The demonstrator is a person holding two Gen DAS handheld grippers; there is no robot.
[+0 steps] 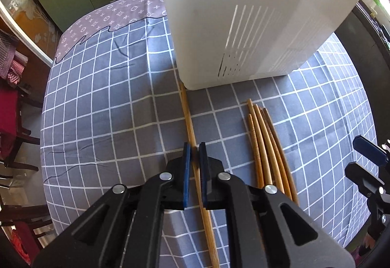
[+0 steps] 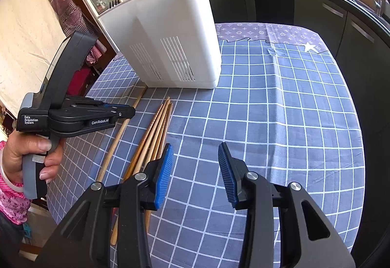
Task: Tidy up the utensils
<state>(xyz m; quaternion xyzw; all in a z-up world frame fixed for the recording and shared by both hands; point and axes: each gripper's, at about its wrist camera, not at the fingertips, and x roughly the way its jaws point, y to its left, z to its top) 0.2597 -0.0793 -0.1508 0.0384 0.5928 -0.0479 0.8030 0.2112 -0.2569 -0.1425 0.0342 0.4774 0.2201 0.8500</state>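
The left gripper (image 1: pixel 195 148) pointed steeply down at the table, its two blue pads drawn together on a single long wooden chopstick (image 1: pixel 189 119) that ran between them. The pads stood so close that only the stick's width seemed to separate them, so I judged it clamped on that stick rather than merely straddling it. The stick lay flat on the checked tablecloth (image 1: pixel 102 102), its far end reaching the base of the white utensil holder (image 1: pixel 243 12) at that holder's near left corner, its near end passing back under the gripper.

Just to the right of it, apart from the gripped stick, lay a bundle of four or so chopsticks (image 1: pixel 263 146), fanned a little at their far tips and not touching the holder. The holder itself stood upright toward the far side of the table, slotted along its lower walls; in the right wrist view a wooden handle showed above its rim.

The right gripper (image 2: pixel 196 153) hovered over bare cloth to the right of the bundle, jaws apart with nothing between them. The person's left hand (image 2: pixel 29 158) showed in that view, wrapped round the left tool's handle.

The step in hand looked like the pick-up of the lone chopstick. The next move would call for a lift that clears the cloth, a tilt of the stick toward upright, and a carry over the holder's rim before release. A thin stick gripped near mid-length could swing or slip, so a steady grip mattered.
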